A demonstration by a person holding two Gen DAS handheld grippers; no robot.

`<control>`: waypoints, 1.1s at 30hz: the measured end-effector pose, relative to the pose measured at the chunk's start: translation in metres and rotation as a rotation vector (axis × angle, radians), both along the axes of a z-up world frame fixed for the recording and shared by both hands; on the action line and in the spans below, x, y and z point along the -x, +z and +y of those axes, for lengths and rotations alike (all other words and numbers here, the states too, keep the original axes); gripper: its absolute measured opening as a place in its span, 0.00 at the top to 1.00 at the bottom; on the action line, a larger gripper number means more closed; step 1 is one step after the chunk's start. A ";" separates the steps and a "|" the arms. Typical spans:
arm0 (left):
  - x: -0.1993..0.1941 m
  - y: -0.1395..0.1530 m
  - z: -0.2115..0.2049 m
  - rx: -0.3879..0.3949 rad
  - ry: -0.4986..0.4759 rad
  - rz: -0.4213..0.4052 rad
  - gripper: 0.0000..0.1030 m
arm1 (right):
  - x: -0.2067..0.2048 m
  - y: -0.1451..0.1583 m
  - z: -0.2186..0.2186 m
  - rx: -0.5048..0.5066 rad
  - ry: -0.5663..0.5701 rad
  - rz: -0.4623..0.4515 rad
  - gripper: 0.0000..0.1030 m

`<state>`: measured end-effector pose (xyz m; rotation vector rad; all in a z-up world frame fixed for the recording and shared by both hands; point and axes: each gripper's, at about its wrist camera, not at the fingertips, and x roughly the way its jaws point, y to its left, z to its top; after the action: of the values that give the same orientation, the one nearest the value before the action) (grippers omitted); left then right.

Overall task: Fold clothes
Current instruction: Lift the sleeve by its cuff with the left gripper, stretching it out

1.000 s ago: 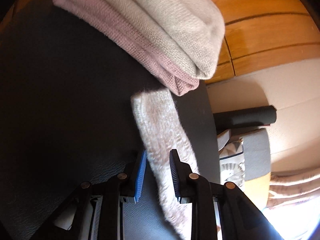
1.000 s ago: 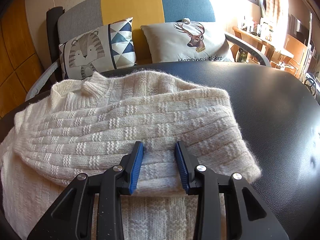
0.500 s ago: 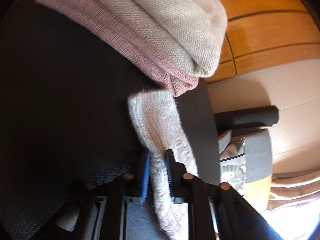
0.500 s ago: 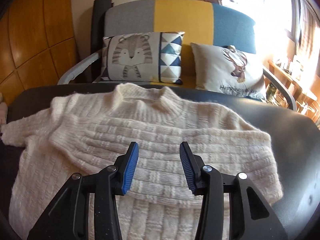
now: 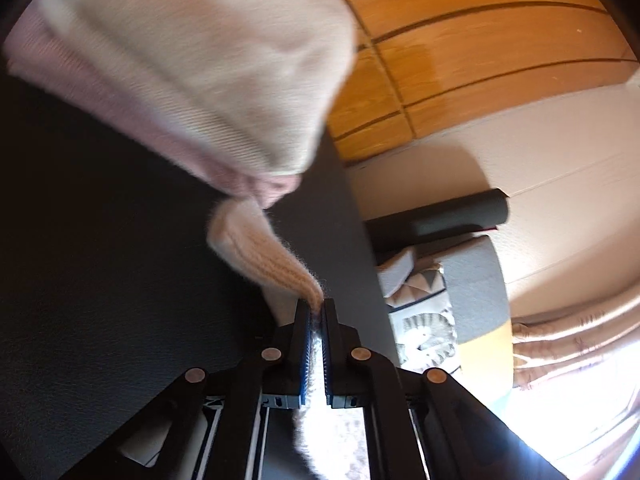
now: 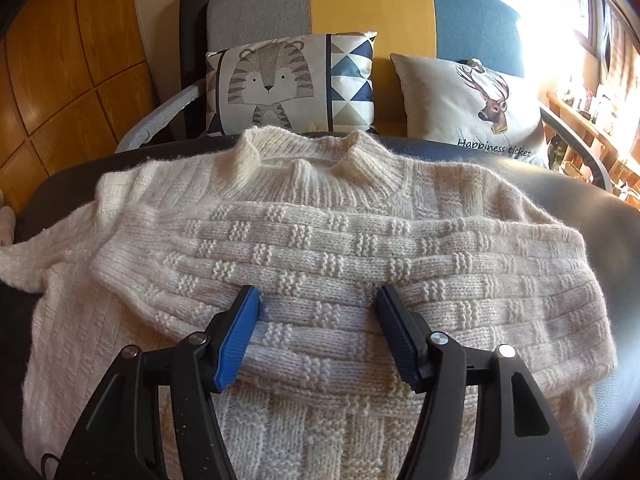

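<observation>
A cream knit sweater [image 6: 320, 248] lies flat on the black table [image 6: 600, 216], collar toward the sofa, with its right sleeve folded across the chest. My right gripper [image 6: 318, 304] is open and empty, just above the folded sleeve. My left gripper [image 5: 316, 314] is shut on the sweater's left sleeve [image 5: 260, 248] near its cuff and holds it lifted off the table. That sleeve also shows at the left edge in the right wrist view [image 6: 20, 264].
A stack of folded clothes, beige [image 5: 200, 60] over pink [image 5: 248, 184], sits on the table close beyond the held sleeve. A sofa [image 6: 360, 4] with a tiger cushion [image 6: 288, 80] and a deer cushion [image 6: 472, 104] stands behind the table. Wooden wall panels [image 5: 480, 40] are at the left.
My left gripper closed on the sleeve and lifted it toward the folded stack. My right gripper opened wider and drew back from the folded sleeve, centring on the sweater.
</observation>
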<state>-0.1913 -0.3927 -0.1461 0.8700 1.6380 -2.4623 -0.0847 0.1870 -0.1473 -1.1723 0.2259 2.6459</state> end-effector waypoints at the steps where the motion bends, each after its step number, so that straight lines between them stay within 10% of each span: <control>1: 0.002 0.005 0.001 0.000 -0.006 0.010 0.96 | 0.000 0.000 -0.001 -0.006 0.000 -0.002 0.37; 33: 0.012 0.221 0.172 0.184 -0.532 0.417 0.96 | 0.000 0.005 0.011 0.081 0.018 0.010 0.34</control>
<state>-0.2029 -0.2208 0.0754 0.9064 1.3692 -3.2878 -0.0848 0.1979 -0.1419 -1.1913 0.3290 2.6816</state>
